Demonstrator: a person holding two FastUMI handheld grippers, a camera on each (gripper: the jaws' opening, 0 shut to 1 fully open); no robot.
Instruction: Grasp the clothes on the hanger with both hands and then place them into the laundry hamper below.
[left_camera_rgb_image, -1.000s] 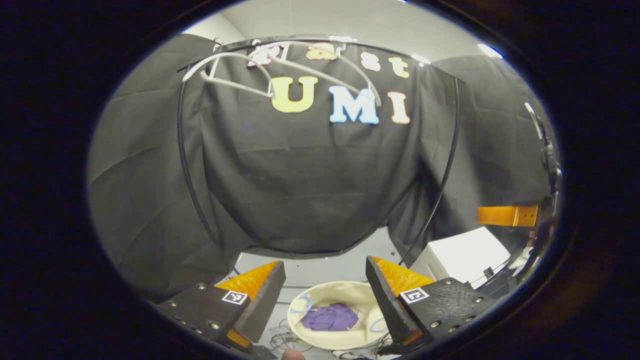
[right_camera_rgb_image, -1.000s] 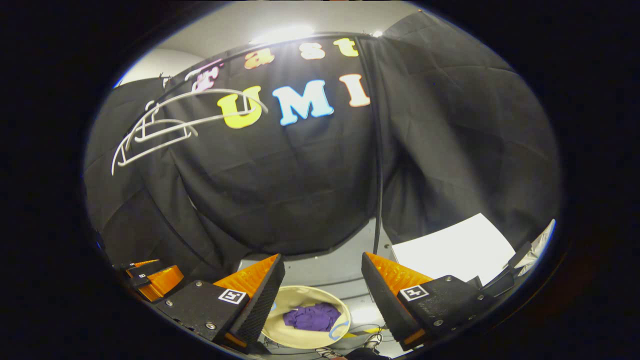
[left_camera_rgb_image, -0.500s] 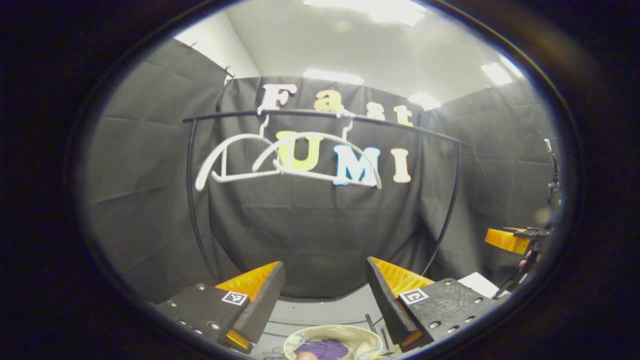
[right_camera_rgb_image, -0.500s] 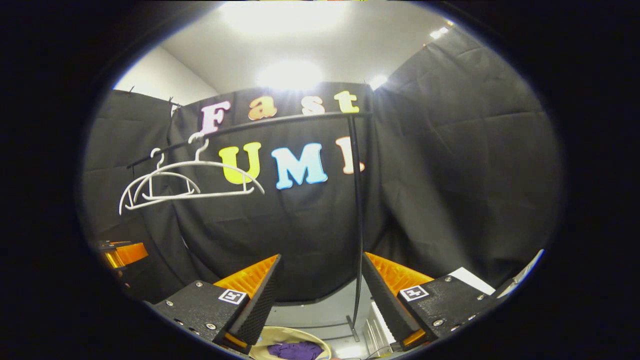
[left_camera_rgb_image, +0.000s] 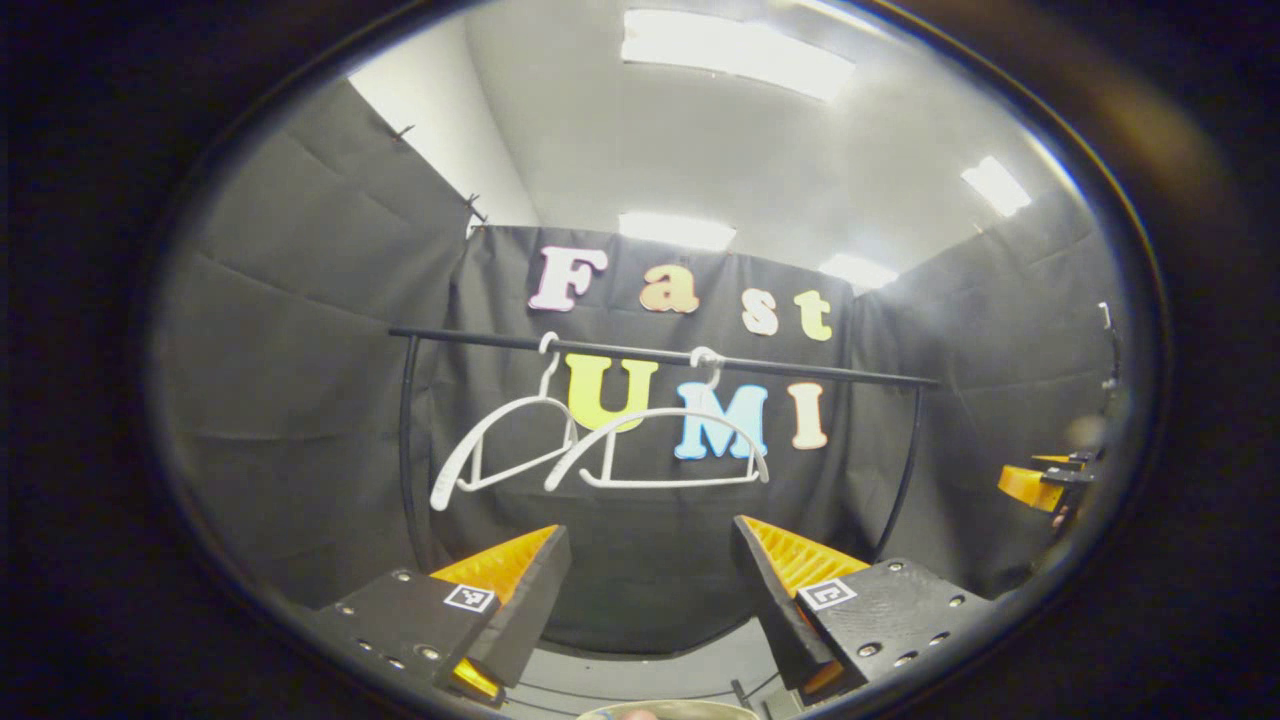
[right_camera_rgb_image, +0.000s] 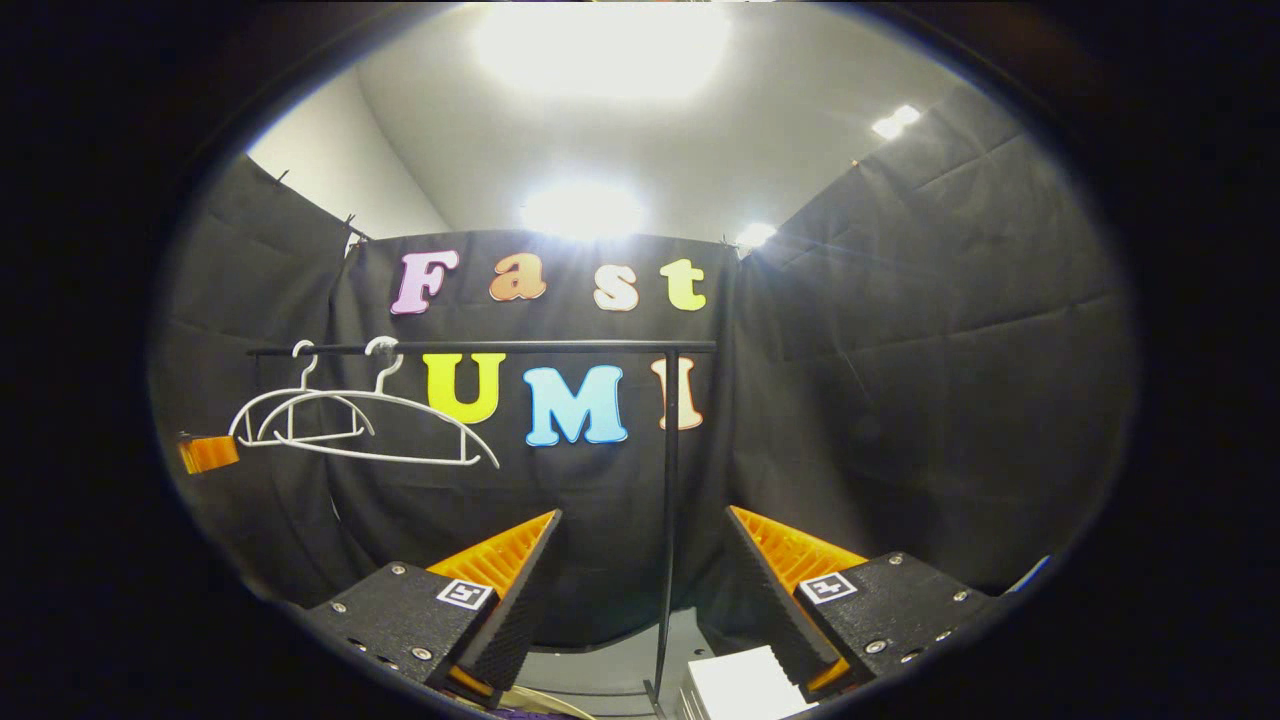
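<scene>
A: So, biggest thing first: what stands in front of both cameras?

B: A black clothes rail (left_camera_rgb_image: 660, 357), its bar running across the booth in the left gripper view. In the right gripper view the same rail (right_camera_rgb_image: 480, 347) ends at an upright post near the middle.

A: And the hangers?

B: Two white hangers (left_camera_rgb_image: 600, 445) hang by their hooks from the bar, side by side and overlapping. Both are bare. In the right gripper view the hangers (right_camera_rgb_image: 360, 425) sit toward the left end of the bar.

A: The hamper?

B: Just a sliver of the laundry hamper (left_camera_rgb_image: 665, 709), a pale rim at the bottom edge of the left gripper view. I can't see inside it. A white box (right_camera_rgb_image: 745, 690) sits low beside the post in the right gripper view.

A: The tongs?

B: The left tongs (left_camera_rgb_image: 650, 590) are spread wide, nothing between them. The right tongs (right_camera_rgb_image: 645, 585) are spread wide too, holding nothing. The other tongs also show at the far edge of each view.
</scene>
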